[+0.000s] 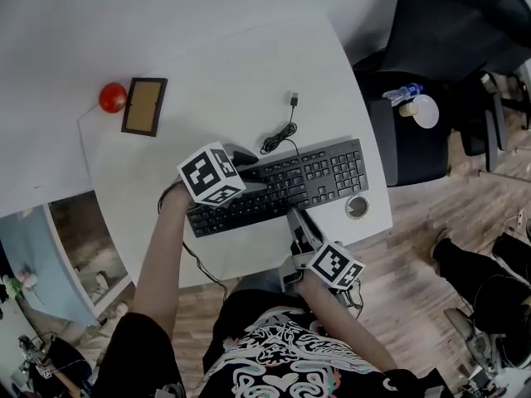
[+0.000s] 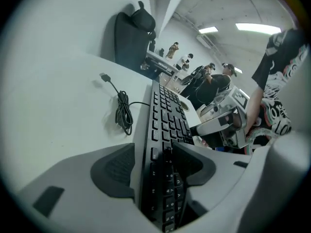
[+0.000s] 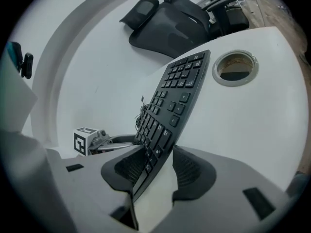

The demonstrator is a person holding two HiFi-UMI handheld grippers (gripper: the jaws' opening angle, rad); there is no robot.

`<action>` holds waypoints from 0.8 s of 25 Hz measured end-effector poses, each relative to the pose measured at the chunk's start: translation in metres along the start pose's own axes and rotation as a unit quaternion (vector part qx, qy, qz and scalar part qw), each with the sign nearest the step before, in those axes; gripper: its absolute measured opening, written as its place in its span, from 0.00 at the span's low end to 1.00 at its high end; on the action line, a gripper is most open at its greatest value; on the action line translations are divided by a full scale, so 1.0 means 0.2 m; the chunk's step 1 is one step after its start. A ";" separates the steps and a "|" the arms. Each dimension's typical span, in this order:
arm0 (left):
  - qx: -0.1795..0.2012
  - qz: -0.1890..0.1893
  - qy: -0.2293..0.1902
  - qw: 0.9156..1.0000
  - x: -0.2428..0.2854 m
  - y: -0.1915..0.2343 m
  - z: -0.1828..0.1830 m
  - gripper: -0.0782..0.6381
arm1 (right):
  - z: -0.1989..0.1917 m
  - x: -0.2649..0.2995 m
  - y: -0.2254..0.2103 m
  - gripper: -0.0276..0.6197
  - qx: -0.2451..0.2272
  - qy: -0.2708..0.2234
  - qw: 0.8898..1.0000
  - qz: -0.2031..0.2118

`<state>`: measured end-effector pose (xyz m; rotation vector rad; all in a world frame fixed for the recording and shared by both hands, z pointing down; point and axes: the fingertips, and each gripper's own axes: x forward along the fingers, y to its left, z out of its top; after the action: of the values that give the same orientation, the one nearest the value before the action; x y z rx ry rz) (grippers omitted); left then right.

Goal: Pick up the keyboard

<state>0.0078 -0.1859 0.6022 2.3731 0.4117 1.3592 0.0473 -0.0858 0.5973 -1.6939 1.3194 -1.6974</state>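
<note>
Now both my grippers are released. The left gripper straddles the left end of the keyboard, and the right gripper brackets its front edge, with white showing beside a pad. The keyboard lies flat on the white table. Just beyond my left jaws sits a coiled cable, then bare tabletop. Ahead of my right gripper, past the number keys, is a round cable hole near the table's curved rim. Beyond that rim stand a black chair and wood floor. Far beyond my left gripper rest a picture frame and a red ball.
</note>
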 end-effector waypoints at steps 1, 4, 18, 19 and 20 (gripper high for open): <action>-0.008 -0.011 0.004 1.000 0.00 0.00 0.00 0.44 | 0.00 0.00 0.00 0.31 0.000 -0.001 1.000 0.000; -0.009 -0.043 0.033 0.998 0.00 -0.02 -0.01 0.44 | -0.01 0.01 0.01 0.31 0.011 0.002 1.000 0.007; -0.023 -0.103 0.045 0.993 0.00 -0.10 -0.03 0.37 | 0.02 -0.03 0.03 0.31 0.066 0.005 0.993 0.095; -0.025 -0.107 0.042 0.993 -0.01 -0.10 -0.03 0.37 | 0.02 -0.03 0.04 0.31 0.075 0.008 0.992 0.101; -0.029 -0.114 0.039 0.992 0.00 -0.09 -0.03 0.36 | 0.03 -0.03 0.04 0.31 0.079 0.011 0.991 0.105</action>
<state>0.0010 -0.1687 0.5957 2.1563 0.6346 1.3408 0.0504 -0.0869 0.5865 -1.3998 1.2855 -1.6544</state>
